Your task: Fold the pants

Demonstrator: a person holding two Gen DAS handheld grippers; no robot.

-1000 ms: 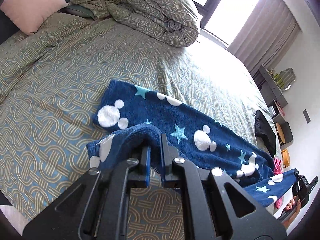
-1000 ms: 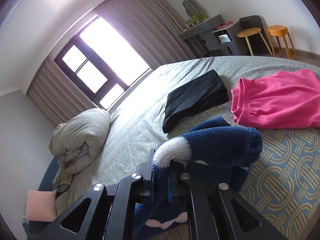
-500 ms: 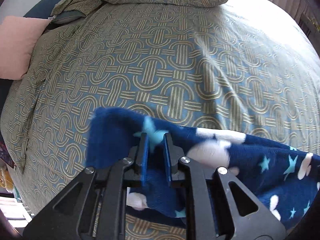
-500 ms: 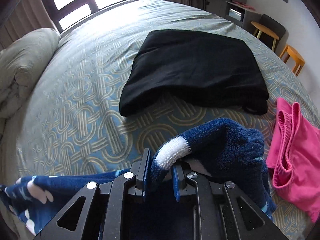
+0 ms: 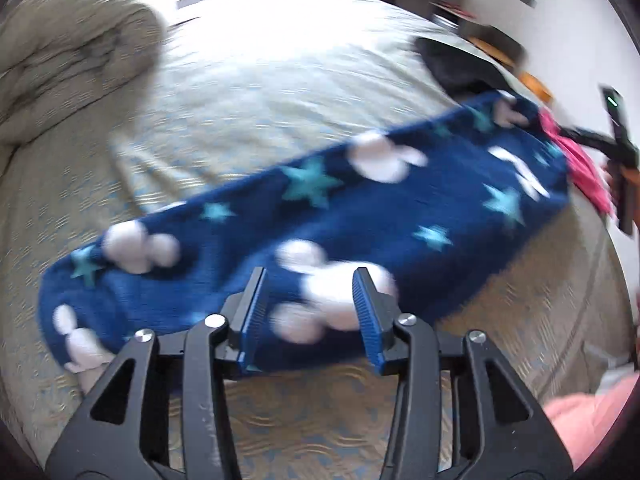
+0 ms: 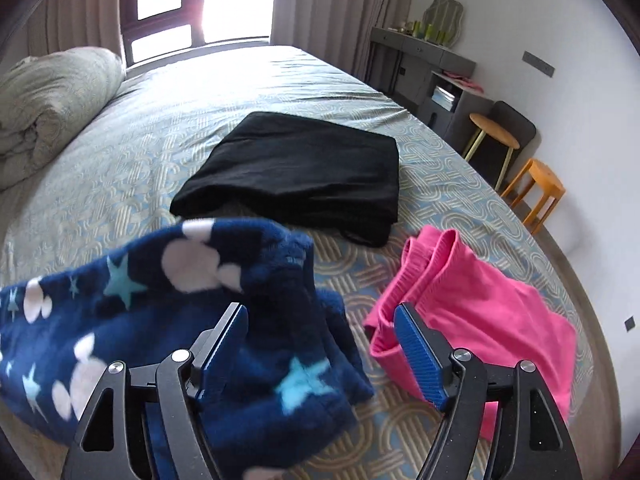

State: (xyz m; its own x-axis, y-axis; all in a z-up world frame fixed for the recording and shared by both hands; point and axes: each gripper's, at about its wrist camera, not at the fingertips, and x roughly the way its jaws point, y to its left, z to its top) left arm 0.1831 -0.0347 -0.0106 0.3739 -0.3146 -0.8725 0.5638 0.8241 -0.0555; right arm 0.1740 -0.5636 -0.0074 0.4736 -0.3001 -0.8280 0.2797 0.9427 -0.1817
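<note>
Both grippers have just been opening, and nothing is clamped in either one. Left gripper (image 5: 310, 312): jaws apart, blue pads clear of the fabric, hanging over the near edge of the blue pants (image 5: 320, 216). Pants lie folded into a long strip across the patterned bedspread (image 5: 248, 92), white and star print up; this view is motion-blurred. Right gripper (image 6: 324, 344): jaws wide apart, over the other end of the pants, which is bunched and rumpled there; left pad looks just beside the fleece, contact unclear. Pink garment (image 6: 476, 304) lies just to the right, behind the right pad. Folded black garment (image 6: 296, 168) sits further up the bed. Rolled duvet (image 6: 48, 104) far left.
</note>
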